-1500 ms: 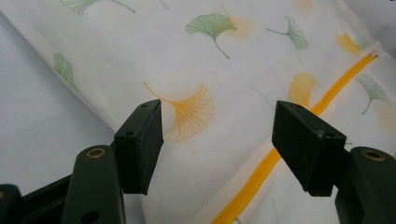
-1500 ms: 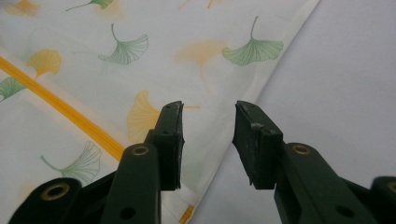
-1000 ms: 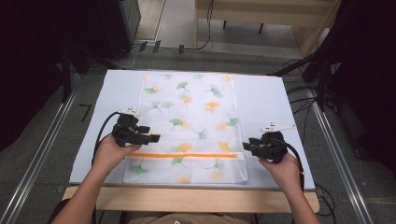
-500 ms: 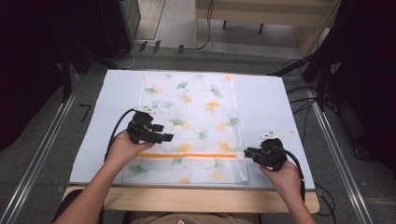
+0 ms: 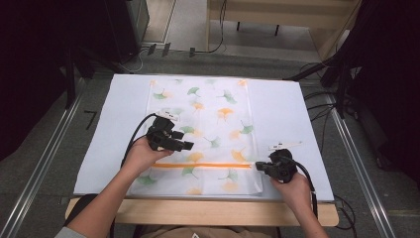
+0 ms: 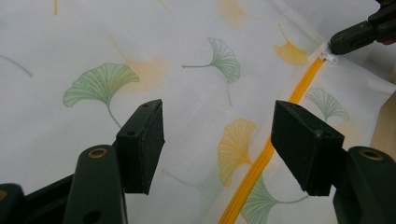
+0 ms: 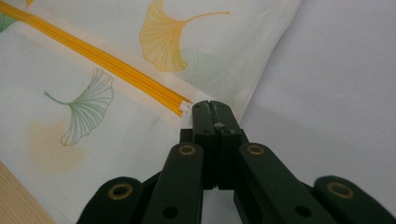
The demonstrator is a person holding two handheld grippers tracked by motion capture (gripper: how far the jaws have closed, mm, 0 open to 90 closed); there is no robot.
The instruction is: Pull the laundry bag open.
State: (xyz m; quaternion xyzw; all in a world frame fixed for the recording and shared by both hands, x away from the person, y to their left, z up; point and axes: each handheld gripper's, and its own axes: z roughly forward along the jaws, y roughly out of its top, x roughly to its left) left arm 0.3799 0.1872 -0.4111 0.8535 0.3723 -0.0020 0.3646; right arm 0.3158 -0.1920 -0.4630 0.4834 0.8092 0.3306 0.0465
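Note:
A white cloth cover (image 5: 208, 114) printed with green and orange ginkgo leaves lies flat on the mat. An orange zipper (image 5: 203, 165) runs across its near part. My right gripper (image 5: 258, 167) sits at the zipper's right end. Its jaws have just been closing and now stand together (image 7: 210, 109) on the small white zipper pull (image 7: 185, 107). The pull (image 6: 327, 57) also shows beneath that gripper's tip (image 6: 341, 44) in the left gripper view. My left gripper (image 5: 185, 145) hovers open over the cloth just beyond the zipper (image 6: 261, 163), with nothing between its fingers (image 6: 219, 144).
The cloth rests on a pale mat (image 5: 297, 114) covering the table. A wooden table edge (image 5: 208, 210) runs along the near side. Metal rails (image 5: 44, 163) flank the table, and cables (image 5: 317, 106) lie on the floor at the right.
My left hand has moved rightward over the cloth toward its middle. The right gripper has sunk to the zipper's end and its jaws have closed.

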